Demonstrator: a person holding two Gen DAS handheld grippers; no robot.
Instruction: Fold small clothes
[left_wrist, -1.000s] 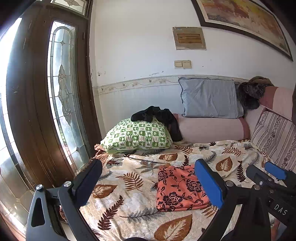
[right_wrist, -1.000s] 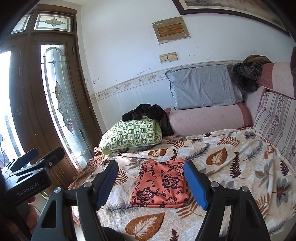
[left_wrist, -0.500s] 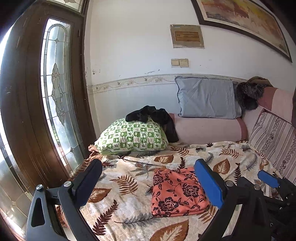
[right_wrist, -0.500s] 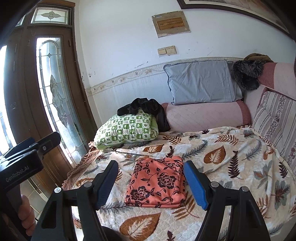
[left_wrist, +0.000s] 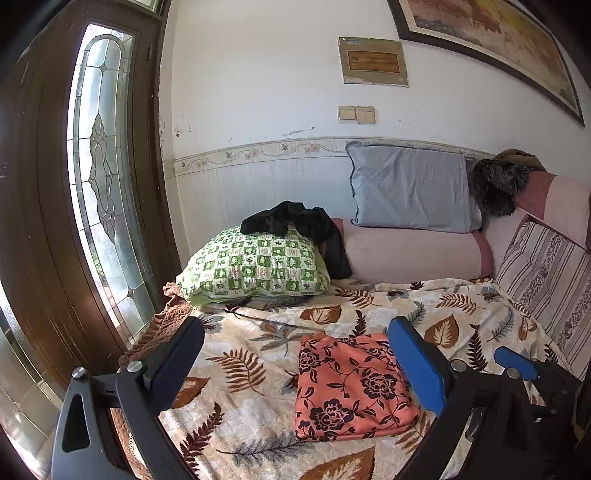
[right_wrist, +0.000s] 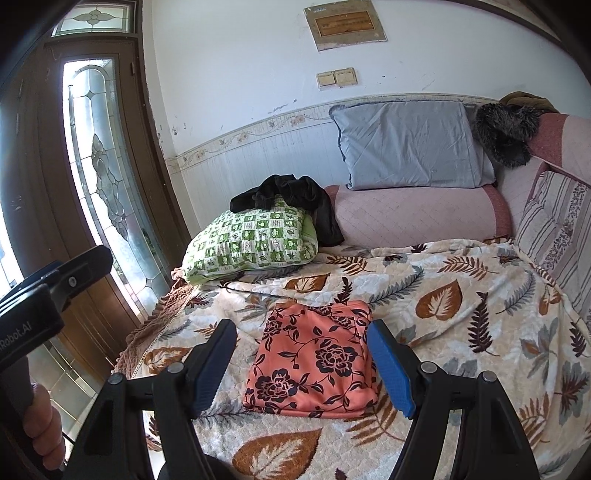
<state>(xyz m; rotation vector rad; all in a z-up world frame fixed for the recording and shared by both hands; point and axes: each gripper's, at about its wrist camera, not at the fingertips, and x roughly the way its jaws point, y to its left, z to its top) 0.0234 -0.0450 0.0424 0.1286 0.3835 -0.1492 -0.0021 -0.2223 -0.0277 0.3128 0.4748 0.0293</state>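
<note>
A folded orange cloth with dark flowers (left_wrist: 351, 387) lies flat on the leaf-print blanket (left_wrist: 258, 350); it also shows in the right wrist view (right_wrist: 314, 358). My left gripper (left_wrist: 295, 362) is open and empty, held above the bed's near edge, short of the cloth. My right gripper (right_wrist: 301, 362) is open and empty, also held back from the cloth, which shows between its fingers. The right gripper's blue fingertip (left_wrist: 515, 363) shows at the right of the left wrist view. The left gripper (right_wrist: 55, 280) shows at the left of the right wrist view.
A green checked pillow (left_wrist: 255, 264) with a black garment (left_wrist: 295, 221) on it lies at the back left. A grey pillow (left_wrist: 410, 192) rests on a pink bolster (left_wrist: 410, 254). A striped cushion (left_wrist: 546, 280) stands right. A wooden door with glass (left_wrist: 103, 184) is left.
Both grippers have drifted slightly, so the cloth sits a little differently in each view. The cloth has not moved. Both grippers stay open.
</note>
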